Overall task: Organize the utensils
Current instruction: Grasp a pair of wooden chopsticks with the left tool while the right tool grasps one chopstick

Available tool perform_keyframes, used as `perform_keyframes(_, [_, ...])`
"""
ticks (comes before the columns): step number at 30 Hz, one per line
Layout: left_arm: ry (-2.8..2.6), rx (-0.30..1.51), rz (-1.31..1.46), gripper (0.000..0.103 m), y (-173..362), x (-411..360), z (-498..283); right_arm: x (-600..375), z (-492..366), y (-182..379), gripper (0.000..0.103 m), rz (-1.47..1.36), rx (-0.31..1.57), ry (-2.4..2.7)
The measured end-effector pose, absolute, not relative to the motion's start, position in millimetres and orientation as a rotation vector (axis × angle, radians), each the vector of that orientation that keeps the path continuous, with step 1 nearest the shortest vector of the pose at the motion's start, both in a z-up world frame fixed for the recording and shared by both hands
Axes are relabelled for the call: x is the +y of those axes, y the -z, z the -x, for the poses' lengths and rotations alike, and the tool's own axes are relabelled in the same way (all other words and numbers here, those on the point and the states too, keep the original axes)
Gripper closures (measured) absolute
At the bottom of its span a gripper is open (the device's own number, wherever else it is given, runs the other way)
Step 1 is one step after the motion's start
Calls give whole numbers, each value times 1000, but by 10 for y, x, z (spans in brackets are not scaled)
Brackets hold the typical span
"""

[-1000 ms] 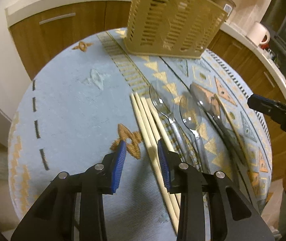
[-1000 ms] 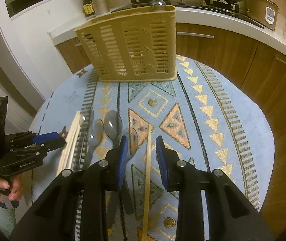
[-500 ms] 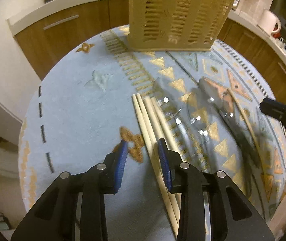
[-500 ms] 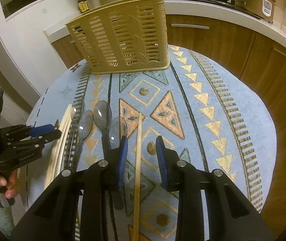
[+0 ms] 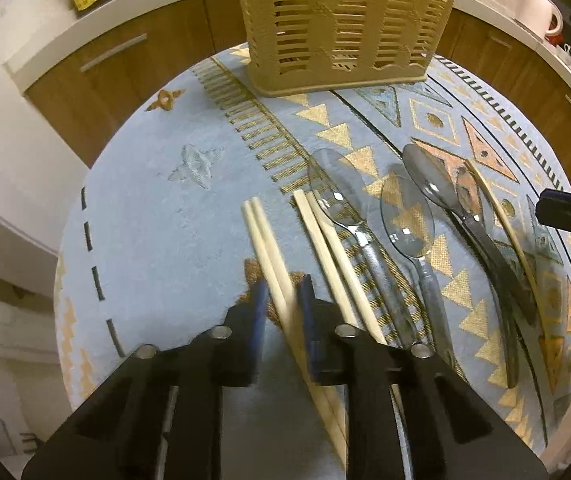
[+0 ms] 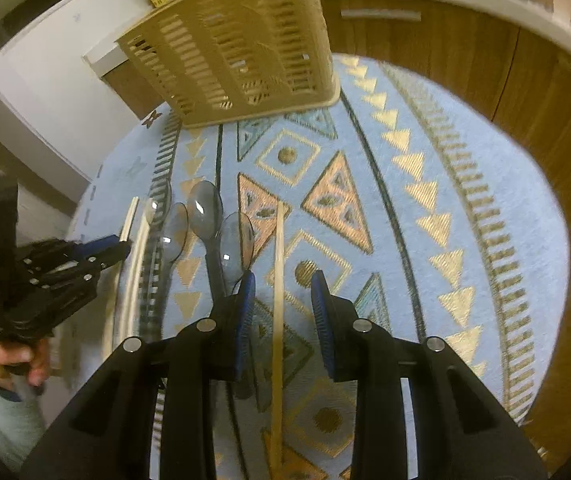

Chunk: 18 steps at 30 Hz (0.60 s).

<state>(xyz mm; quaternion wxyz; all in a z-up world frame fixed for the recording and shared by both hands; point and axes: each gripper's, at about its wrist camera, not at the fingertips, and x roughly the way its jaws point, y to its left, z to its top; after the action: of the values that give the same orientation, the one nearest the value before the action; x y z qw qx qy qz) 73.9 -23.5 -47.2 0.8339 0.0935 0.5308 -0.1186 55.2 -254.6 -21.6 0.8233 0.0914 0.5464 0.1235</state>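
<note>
Chopsticks (image 5: 269, 248), a pair, sit pinched between the blue pads of my left gripper (image 5: 281, 312) at lower centre of the frame. My right gripper (image 6: 281, 300) is spread, straddling a single chopstick (image 6: 279, 280) lying on the tablecloth (image 6: 425, 240), with the basket (image 6: 237, 52) at upper centre.

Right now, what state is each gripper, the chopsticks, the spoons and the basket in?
left gripper: fingers closing around a chopstick pair, pair shifted away from the others
right gripper: open, straddling a single chopstick lying flat
second chopstick pair: flat on the cloth
spoons: lying flat, bowls toward the basket
basket: upright
</note>
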Motion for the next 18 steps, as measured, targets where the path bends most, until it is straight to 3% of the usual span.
perform_keyframes(12, [292, 1101, -65, 93, 464, 13, -748, -2241, -753, 455, 77, -90, 1359, -272])
perform_keyframes(16, [307, 1080, -33, 93, 464, -3, -766, -2091, -758, 460, 84, 27, 1391, -231])
perform_keyframes(18, [314, 1059, -20, 93, 452, -21, -769, -2004, -751, 471, 94, 106, 1396, -204])
